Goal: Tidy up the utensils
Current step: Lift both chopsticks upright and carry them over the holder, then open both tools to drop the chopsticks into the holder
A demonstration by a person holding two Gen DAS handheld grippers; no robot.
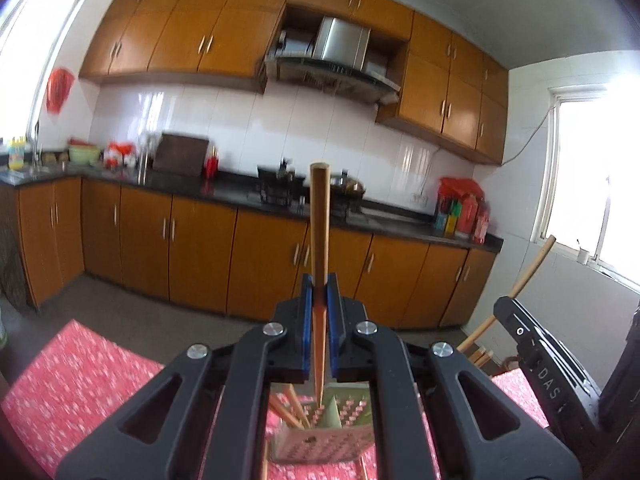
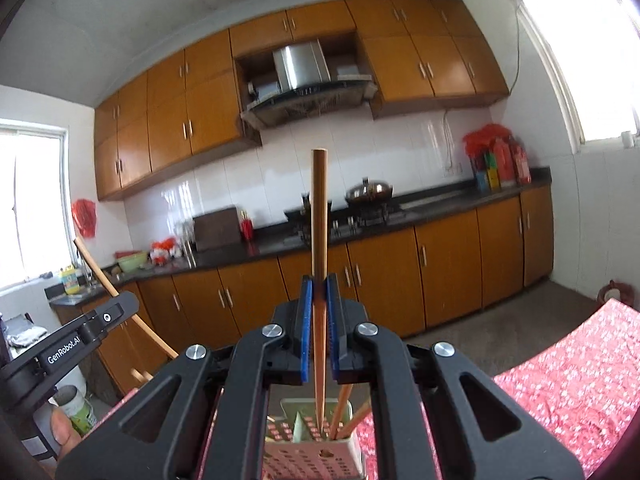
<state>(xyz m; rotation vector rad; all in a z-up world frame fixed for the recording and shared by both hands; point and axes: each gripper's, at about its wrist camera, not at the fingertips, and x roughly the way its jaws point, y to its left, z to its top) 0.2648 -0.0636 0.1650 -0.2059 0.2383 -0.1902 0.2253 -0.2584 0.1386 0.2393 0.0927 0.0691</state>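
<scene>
The left hand-held gripper (image 1: 320, 280) points about level, its blue-padded jaws clamped tight on a chopstick (image 1: 320, 216) standing toward twelve o'clock. The right hand-held gripper (image 2: 320, 282) matches it, pinching another chopstick (image 2: 319, 216). A thumb (image 2: 64, 430) shows at eight o'clock under the left one.

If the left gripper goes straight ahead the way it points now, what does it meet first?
Nothing close: beyond the left gripper, shut on a chopstick, lies open floor, then probably the lower cabinets under the counter; depth is unclear.
</scene>
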